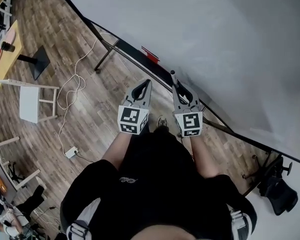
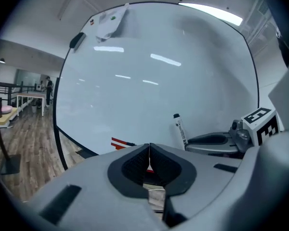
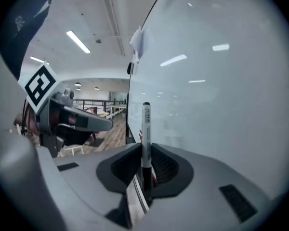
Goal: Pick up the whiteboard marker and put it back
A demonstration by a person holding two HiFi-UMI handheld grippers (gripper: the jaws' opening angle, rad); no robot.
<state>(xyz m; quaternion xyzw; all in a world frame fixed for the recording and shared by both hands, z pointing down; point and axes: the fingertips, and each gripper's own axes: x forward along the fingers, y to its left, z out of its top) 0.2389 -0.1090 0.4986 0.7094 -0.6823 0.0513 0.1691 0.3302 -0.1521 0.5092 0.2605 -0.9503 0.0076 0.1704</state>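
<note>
Right gripper (image 3: 144, 147) — its fingers (image 3: 130, 161) clamp the whiteboard marker (image 3: 146, 124).

Glossy whiteboard (image 2: 154, 71), wood-plank floor (image 1: 90, 119), smooth plastic whiteboard marker (image 3: 145, 129)

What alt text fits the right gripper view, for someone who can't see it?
The right gripper is shut on the whiteboard marker, which sticks up between its jaws in front of the whiteboard. The left gripper shows at the left.
</note>
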